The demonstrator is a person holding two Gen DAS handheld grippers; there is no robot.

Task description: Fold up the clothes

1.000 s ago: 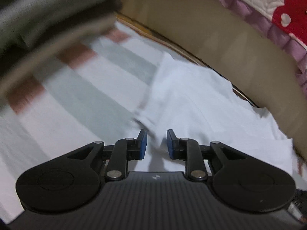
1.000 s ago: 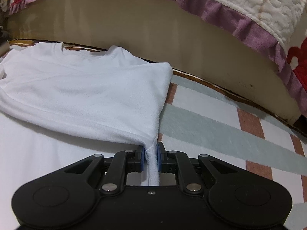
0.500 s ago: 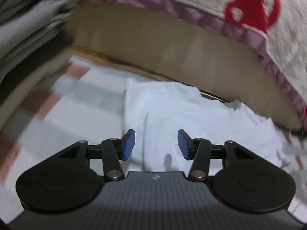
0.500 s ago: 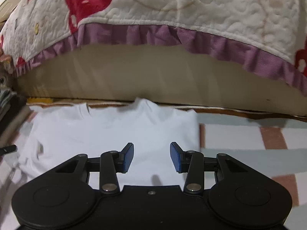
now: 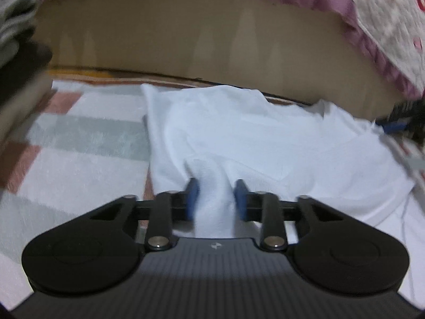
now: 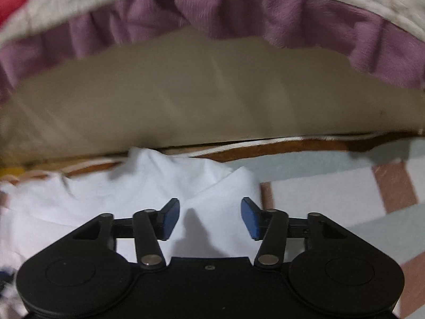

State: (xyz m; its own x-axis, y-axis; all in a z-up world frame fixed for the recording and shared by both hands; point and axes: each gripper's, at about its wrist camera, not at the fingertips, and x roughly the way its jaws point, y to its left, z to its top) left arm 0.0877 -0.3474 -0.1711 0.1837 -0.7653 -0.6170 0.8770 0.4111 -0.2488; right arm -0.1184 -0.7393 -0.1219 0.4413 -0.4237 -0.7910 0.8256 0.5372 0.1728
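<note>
With the left tongs (image 5: 215,199) closing on a bunched ridge of the white shirt (image 5: 265,143) while the right tongs (image 6: 209,219) open empty above it, a thin bite could slip and undo the fold on the striped rug (image 5: 79,143).

Left gripper (image 5: 216,199): black body, ribbed dark grey top plate with a small lightning mark, two round black discs at the near corners. Two black link arms, each with a silver rivet at the near end and a smaller one at the far end. Blue pads (image 5: 240,199) on the fingers, blurred.

Right gripper (image 6: 209,218): same build, but a smooth black top plate with one small screw in the middle. Silver rivets on the link arms, triangular cut-outs in the outer arms, blue pads (image 6: 249,219).
</note>
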